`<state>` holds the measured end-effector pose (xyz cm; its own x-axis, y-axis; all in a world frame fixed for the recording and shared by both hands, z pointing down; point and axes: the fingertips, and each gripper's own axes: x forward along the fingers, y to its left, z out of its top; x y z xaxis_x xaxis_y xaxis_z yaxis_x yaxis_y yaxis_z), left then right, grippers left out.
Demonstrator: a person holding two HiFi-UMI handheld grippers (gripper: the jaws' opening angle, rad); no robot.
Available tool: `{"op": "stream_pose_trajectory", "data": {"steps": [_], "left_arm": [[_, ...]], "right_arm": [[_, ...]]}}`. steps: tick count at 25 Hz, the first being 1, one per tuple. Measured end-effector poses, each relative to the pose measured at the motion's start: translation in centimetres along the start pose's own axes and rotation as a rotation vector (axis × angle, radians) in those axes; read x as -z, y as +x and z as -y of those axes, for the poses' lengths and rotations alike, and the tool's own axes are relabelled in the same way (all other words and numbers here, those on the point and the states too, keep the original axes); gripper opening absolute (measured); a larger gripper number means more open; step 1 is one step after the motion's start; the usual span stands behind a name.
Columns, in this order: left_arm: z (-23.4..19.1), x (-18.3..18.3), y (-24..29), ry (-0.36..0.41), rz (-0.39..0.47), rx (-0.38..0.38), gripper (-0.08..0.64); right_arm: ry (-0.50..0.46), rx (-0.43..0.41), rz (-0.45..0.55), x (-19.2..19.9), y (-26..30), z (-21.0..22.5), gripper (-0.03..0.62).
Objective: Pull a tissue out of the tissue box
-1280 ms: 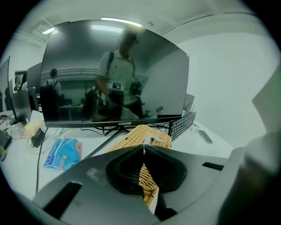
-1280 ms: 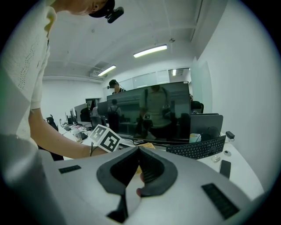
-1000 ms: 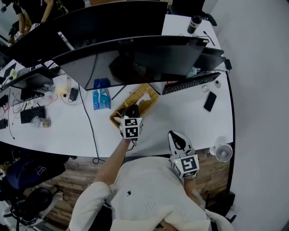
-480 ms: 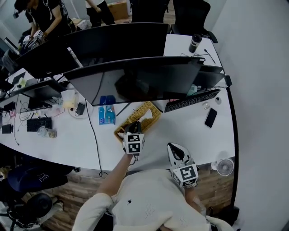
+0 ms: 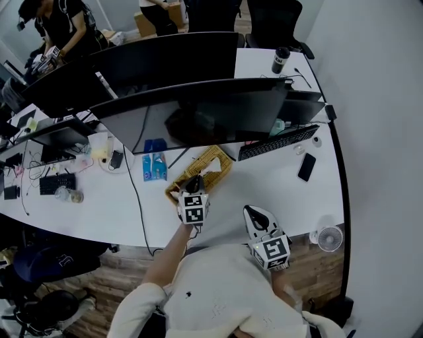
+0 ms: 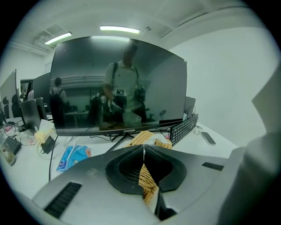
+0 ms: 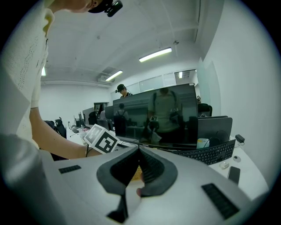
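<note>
place: office, probably open-plan | evidence: monitors (image 5: 198, 112), keyboards (image 5: 277, 142), long white desks (image 5: 277, 185), swivel chairs (image 5: 272, 18)

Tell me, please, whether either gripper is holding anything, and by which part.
Nothing is held: the left gripper and the right gripper are both shut and empty.

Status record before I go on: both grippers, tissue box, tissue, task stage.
left gripper: jaws shut, empty, at the near end of the tissue box
right gripper: jaws shut, empty, near the desk's front edge
tissue box: woven, on the desk before the monitor
tissue: sticks out of the top, not gripped
stage: pull not yet begun
</note>
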<state>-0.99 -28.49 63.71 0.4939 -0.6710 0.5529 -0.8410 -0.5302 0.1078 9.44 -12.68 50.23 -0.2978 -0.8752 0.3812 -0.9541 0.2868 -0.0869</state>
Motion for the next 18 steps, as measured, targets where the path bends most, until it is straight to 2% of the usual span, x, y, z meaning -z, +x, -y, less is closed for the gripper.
{"op": "stream_pose_trajectory", "data": {"steps": [18], "left_arm": [[0.9, 0.2, -1.7, 0.003, 0.025, -0.018, 0.013]], "right_arm": [[-0.016, -0.04, 0.008, 0.2, -0.9, -0.5, 0.002]]}}
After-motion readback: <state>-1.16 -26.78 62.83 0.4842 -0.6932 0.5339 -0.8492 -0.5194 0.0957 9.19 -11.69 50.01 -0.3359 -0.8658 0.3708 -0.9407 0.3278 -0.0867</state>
